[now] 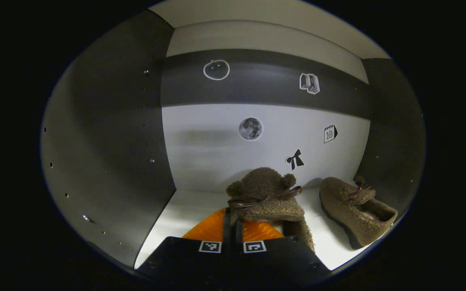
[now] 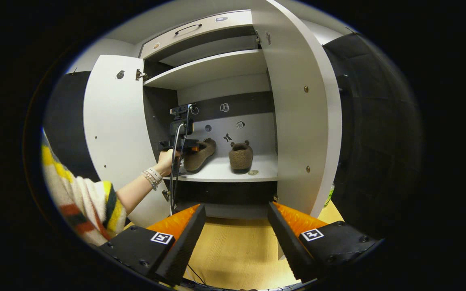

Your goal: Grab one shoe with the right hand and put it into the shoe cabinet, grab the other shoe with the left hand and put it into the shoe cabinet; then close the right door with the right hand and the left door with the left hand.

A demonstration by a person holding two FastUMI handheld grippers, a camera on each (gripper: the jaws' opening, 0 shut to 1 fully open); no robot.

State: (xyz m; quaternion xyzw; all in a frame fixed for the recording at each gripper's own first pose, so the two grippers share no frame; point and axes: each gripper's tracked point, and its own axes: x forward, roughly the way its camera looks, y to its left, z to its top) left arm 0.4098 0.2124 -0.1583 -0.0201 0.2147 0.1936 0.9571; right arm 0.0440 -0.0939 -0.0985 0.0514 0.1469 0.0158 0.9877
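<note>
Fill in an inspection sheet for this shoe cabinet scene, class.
Surface: white shelf, mostly bare.
Job's things: held shoe at the shelf; other shoe standing on it; left door and right door open.
Clutter: small round thing at the shelf's front edge.
Claws: left claw shut on the held shoe; right claw open, outside the cabinet.
Cables: cable hangs from the left claw.
Surroundings: stickers on the back wall; wooden surface below.

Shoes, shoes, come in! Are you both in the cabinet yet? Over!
Left gripper shut on second shoe, inside cabinet. Right gripper open, empty, outside. First shoe resting on shelf. Both doors open. Nothing in the way.
</note>
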